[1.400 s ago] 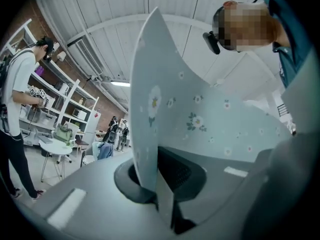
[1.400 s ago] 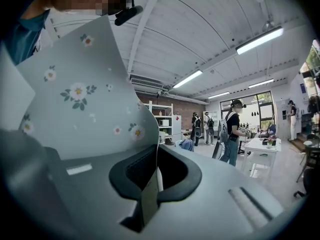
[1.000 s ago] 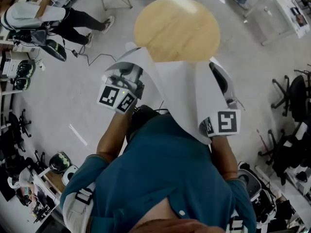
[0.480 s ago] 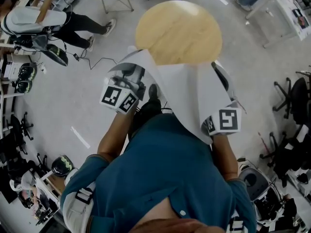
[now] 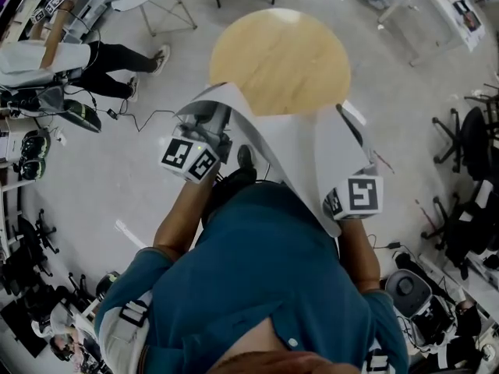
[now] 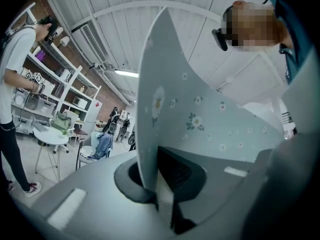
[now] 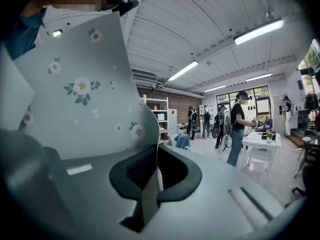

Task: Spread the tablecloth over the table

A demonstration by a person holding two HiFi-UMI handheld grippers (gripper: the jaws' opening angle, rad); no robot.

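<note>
Tablecloth, thin pale sheet printed with small daisies (image 5: 300, 142): held up between both grippers in front of the person's chest. Its far fold overlaps the near rim of the round light-wood table (image 5: 281, 53); contact with the tabletop cannot be told.

Left gripper (image 6: 159, 186): jaws pinched to a slit on one cloth edge, which rises upright from between them.

Right gripper (image 7: 151, 178): jaws likewise clamped on another edge.

Head view alone shows the table and the cloth's plain white side. The gripper views alone show the flower print and the pinched edges.
</note>
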